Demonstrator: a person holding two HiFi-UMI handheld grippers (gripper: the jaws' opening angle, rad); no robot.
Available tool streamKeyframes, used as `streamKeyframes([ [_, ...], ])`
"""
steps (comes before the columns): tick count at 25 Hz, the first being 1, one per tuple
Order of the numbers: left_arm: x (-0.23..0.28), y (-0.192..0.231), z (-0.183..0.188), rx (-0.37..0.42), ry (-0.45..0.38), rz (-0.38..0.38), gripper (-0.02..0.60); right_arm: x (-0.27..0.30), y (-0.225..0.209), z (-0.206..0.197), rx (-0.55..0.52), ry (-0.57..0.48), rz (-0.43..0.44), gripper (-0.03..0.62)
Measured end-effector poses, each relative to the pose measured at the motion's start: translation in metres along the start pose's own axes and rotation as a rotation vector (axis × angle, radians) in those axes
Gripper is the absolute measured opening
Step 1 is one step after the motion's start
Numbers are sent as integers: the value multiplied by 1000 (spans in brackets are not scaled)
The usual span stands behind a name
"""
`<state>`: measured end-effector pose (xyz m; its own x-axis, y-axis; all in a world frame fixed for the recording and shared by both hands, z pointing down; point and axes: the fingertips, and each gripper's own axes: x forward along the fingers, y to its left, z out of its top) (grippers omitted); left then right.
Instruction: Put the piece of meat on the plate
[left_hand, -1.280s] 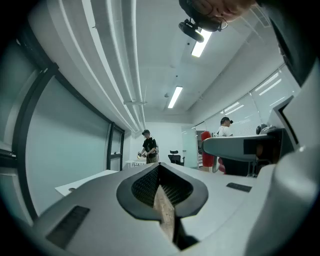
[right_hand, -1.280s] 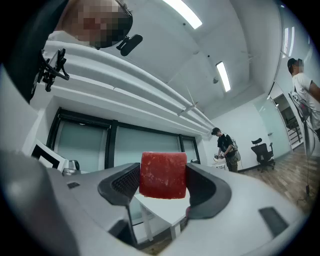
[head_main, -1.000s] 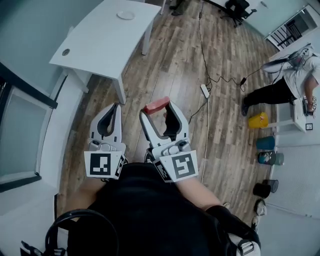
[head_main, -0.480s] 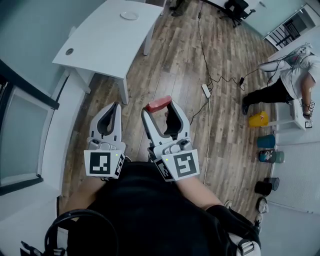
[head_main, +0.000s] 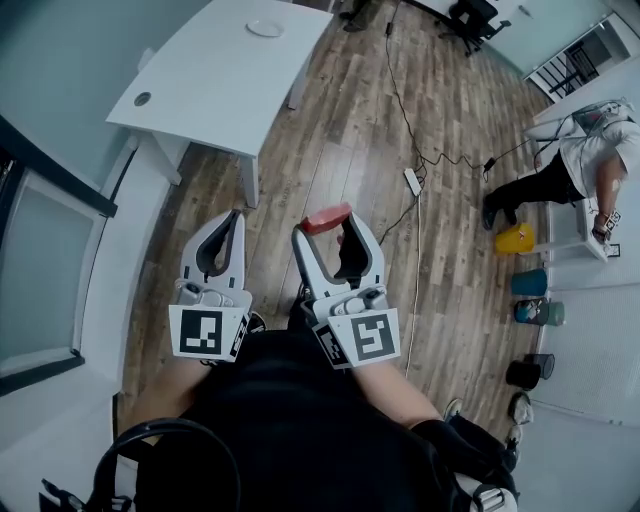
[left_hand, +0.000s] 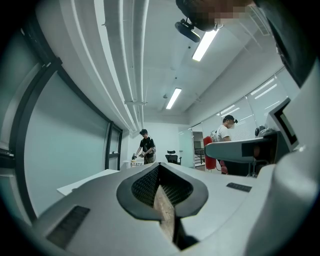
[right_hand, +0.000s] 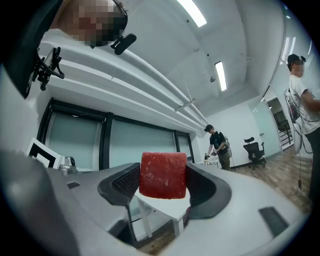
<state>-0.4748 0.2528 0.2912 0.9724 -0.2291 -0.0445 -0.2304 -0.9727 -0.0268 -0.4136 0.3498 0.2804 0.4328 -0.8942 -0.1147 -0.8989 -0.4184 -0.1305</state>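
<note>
A red block of meat (head_main: 327, 218) (right_hand: 162, 175) is clamped between the tips of my right gripper (head_main: 329, 222) (right_hand: 163, 181), held in the air above the wooden floor. My left gripper (head_main: 227, 218) (left_hand: 161, 186) hangs beside it on the left, shut with nothing between its jaws. A small white plate (head_main: 265, 28) rests on the far end of a white table (head_main: 200, 85), well ahead of both grippers. In the right gripper view the white table (right_hand: 162, 207) shows just behind the meat.
A cable and power strip (head_main: 411, 182) run across the wooden floor (head_main: 340, 130) to the right. A person (head_main: 560, 170) bends at a white shelf, near a yellow container (head_main: 516, 239) and several cups (head_main: 530, 283). A glass wall (head_main: 45, 270) stands at left. An office chair (head_main: 474, 17) sits far back.
Both grippers sit a little lower in the head view, and the table and plate have slid slightly up and right. The meat stays gripped throughout.
</note>
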Motion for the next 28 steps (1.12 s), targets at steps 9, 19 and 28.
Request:
streamKeyframes([
  [9, 58, -2, -15, 18, 41, 14, 0, 45, -53, -13, 10, 23, 9, 287],
  [19, 187, -13, -17, 17, 50, 66, -2, 125, -147, -3, 10, 28, 99, 287],
  [28, 256, -33, -23, 15, 64, 132, -2, 158, -206, -1, 29, 44, 180, 287],
])
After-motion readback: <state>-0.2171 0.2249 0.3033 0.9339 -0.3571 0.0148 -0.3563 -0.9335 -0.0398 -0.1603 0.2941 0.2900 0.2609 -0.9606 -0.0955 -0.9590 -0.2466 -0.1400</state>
